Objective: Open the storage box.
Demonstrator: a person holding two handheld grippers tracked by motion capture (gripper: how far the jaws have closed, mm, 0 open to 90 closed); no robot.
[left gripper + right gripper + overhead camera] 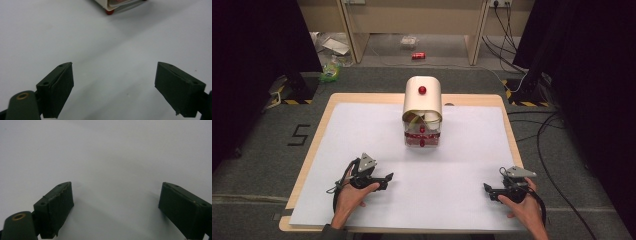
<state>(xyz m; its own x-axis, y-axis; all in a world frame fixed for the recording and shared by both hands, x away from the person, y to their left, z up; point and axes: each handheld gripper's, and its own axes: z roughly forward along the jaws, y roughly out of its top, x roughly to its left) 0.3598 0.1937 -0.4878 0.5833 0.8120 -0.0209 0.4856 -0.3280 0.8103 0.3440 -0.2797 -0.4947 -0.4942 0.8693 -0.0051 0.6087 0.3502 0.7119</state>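
White sheeting (pixel 362 125) covered the table where we worked. At left, our left gripper (pixel 384 181) rested low, jaws spread wide and holding nothing. Centre, well beyond both tools, stood the cream container (pixel 422 100) with a red knob (pixel 422 90), its contents hard to make out. At right, our right gripper (pixel 488 189) lay likewise spread and empty.

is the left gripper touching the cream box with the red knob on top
Apart. The high view shows a wide stretch of bare white table cover between the left gripper and the cream box with the red knob.
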